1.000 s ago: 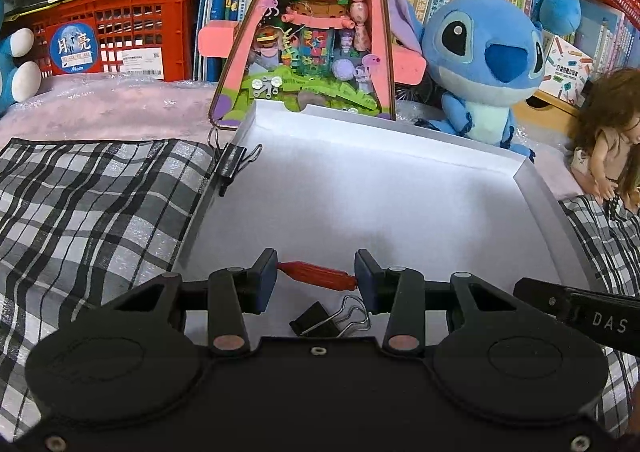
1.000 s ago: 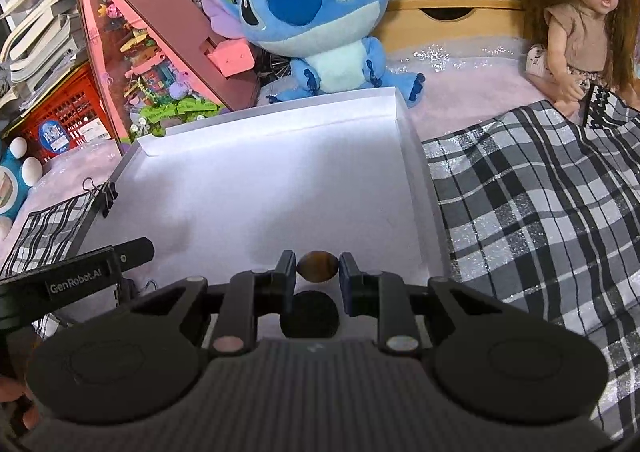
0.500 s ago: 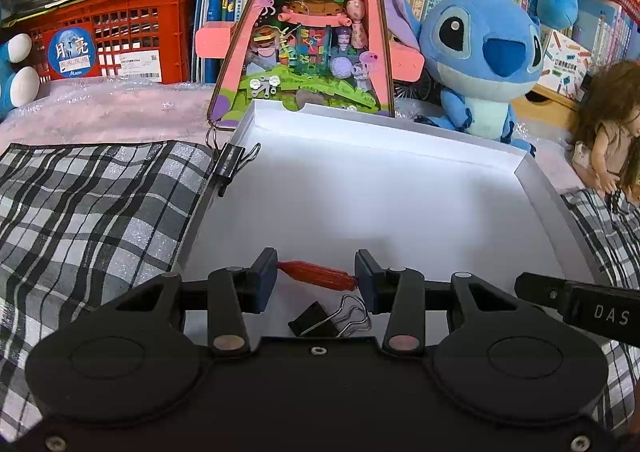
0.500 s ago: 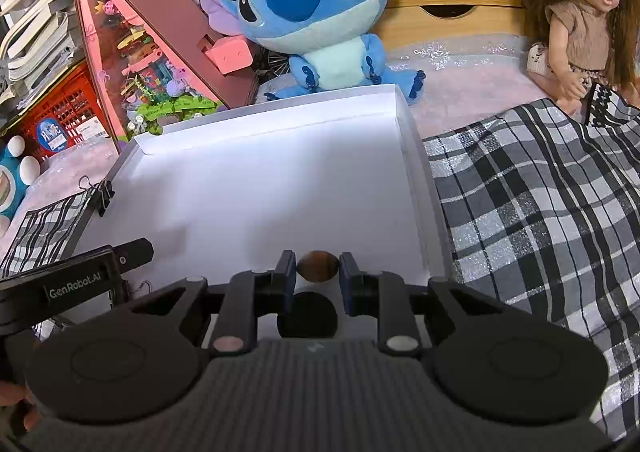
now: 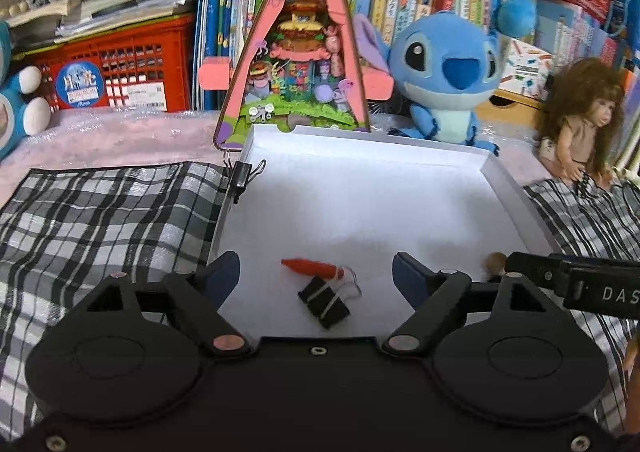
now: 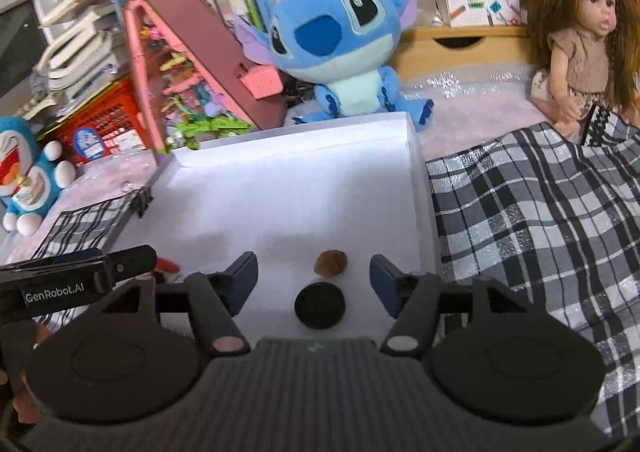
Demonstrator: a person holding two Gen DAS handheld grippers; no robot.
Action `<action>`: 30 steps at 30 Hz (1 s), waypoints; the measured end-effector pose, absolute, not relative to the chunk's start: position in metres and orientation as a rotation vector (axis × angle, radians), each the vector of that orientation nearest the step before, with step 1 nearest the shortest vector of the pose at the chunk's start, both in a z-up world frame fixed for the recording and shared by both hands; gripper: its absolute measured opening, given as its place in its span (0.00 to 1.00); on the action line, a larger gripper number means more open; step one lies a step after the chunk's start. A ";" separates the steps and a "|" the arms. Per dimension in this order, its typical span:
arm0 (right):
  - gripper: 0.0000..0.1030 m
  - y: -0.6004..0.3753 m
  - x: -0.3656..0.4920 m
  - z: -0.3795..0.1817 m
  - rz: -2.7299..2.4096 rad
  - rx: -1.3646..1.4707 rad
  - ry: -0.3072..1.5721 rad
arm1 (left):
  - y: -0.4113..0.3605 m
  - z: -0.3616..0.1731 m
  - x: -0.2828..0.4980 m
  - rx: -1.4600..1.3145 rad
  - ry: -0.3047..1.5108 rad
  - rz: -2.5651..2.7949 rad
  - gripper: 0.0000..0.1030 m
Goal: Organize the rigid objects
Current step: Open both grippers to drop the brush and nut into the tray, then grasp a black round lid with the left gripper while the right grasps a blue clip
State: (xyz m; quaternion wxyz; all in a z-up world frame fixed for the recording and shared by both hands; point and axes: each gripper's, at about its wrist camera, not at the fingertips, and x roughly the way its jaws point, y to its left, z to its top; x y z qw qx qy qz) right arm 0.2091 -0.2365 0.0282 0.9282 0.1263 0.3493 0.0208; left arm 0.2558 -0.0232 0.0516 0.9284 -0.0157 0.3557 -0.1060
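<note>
A white shallow tray (image 5: pixel 400 149) lies on the checked cloth. In the left wrist view a small red object (image 5: pixel 310 267) and a black binder clip (image 5: pixel 325 302) lie on the tray floor near its front. My left gripper (image 5: pixel 316 272) is open and empty above them. In the right wrist view a brown stone (image 6: pixel 330 262) and a black disc (image 6: pixel 319 305) lie on the tray (image 6: pixel 412 171). My right gripper (image 6: pixel 313 278) is open and empty over them. The stone also shows in the left wrist view (image 5: pixel 495 263).
Another binder clip (image 5: pixel 242 177) grips the tray's left rim. Behind the tray stand a pink triangular toy house (image 5: pixel 296 63), a blue plush (image 5: pixel 448 71) and a doll (image 5: pixel 580 127). A red crate (image 5: pixel 116 67) and books fill the back. Checked cloth (image 5: pixel 100 223) flanks the tray.
Both grippers have opened. The red object dropped from the left jaws onto the tray beside the clip; the brown stone dropped from the right jaws beside the black disc.
</note>
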 end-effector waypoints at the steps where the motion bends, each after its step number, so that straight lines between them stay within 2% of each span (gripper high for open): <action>1: 0.75 -0.236 0.204 0.030 0.050 0.251 0.707 | -0.022 0.053 0.249 -0.028 0.721 -0.221 0.81; 9: 0.84 -0.227 0.158 0.037 0.121 0.159 0.636 | -0.012 0.057 0.193 -0.017 0.653 -0.252 0.84; 30: 0.90 -0.210 0.053 0.019 0.185 0.031 0.510 | -0.004 0.022 0.085 -0.025 0.594 -0.264 0.86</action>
